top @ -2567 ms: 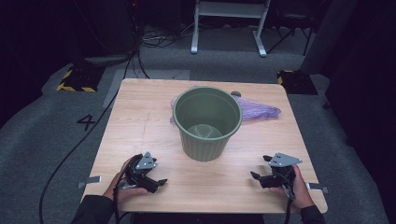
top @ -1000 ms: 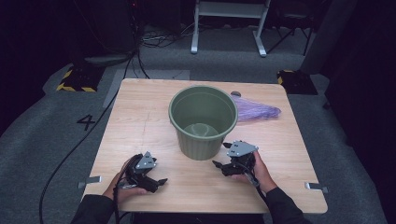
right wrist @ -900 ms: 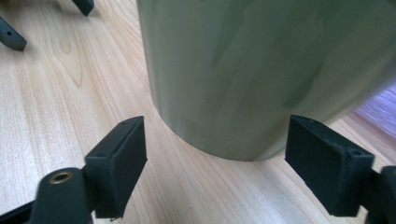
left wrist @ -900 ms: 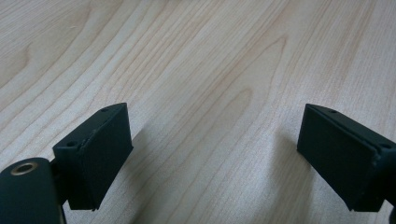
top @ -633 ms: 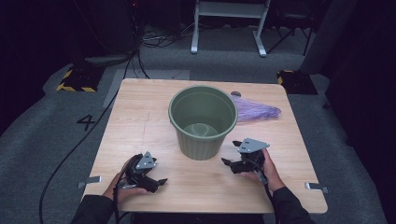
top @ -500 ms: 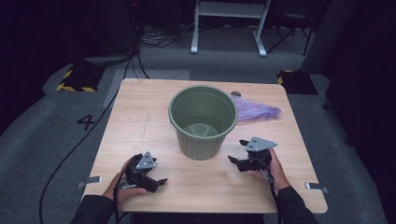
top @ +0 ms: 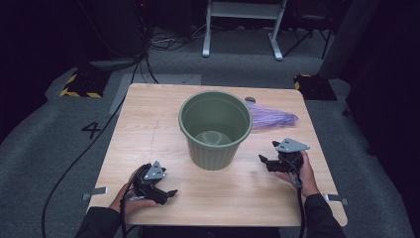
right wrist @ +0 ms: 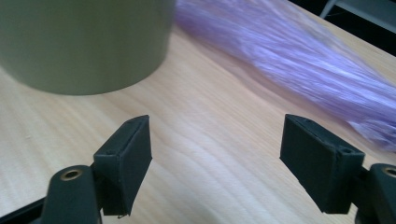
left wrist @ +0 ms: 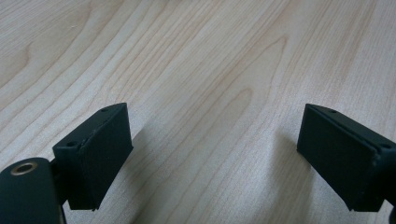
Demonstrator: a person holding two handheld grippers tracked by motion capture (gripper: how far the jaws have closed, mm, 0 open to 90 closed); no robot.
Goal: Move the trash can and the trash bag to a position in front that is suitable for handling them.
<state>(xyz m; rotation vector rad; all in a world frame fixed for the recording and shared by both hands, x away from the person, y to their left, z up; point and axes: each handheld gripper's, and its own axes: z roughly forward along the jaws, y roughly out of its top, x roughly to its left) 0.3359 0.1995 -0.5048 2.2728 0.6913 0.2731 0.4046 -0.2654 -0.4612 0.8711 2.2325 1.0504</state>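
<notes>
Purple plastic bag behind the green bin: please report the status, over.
Both hand-held grippers open, empty: left, right. Crumpled purple plastic bag lies untouched on wooden table. Green ribbed plastic bin stands beside it.

An olive-green bin (right wrist: 84, 42) stands beyond the right gripper's black jaws, a streaky purple bag (right wrist: 299, 65) ahead to their right, on the pale wood-grained counter (right wrist: 210, 154).

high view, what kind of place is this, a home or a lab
Probably a lab or recording studio, not a home: a bare wooden table on grey carpet, hazard-striped floor blocks, loose cables and a white equipment stand against dark surroundings.
</notes>
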